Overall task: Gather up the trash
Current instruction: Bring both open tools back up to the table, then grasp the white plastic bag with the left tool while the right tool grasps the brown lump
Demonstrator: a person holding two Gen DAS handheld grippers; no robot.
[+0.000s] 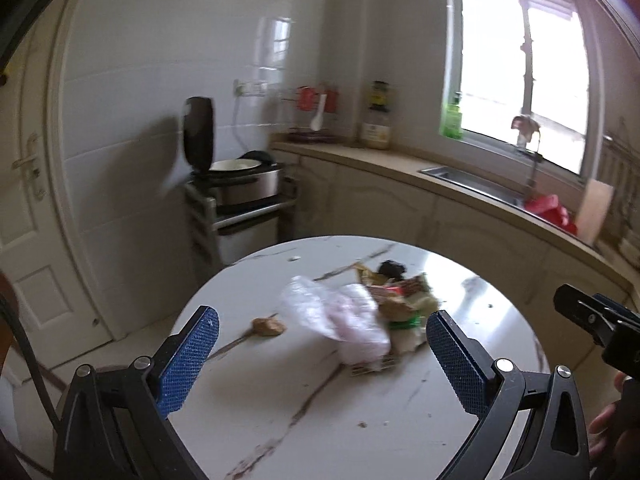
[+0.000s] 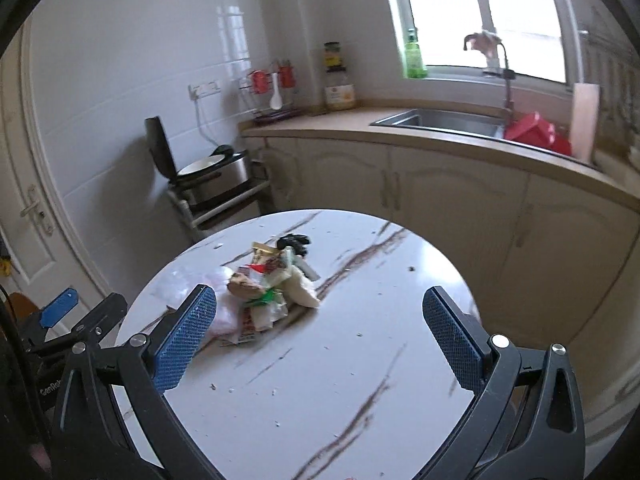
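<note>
Both your left tongs (image 1: 322, 354) and your right tongs (image 2: 320, 336) are spread wide and hold nothing, poised above the near edge of the round marble worktop (image 2: 360, 400). Just past them, toward the middle of the worktop, sits the trash pile (image 2: 266, 284): a clear plastic bag (image 1: 340, 320) on its left side, touching crumpled wrappers (image 1: 404, 300), with something black (image 2: 294, 242) at the far end that is too blurred to name. A small brown scrap (image 1: 268, 326) lies apart from the pile, nearer the left edge.

The bag looks limp and slippery, so pinch a bunched fold low against the worktop rather than a loose flap. Bring your right tongs to the wrappers from the other side so the pile stays together. Small crumbs (image 2: 276, 391) dot the near surface; leave them until the bigger pieces are gathered.
</note>
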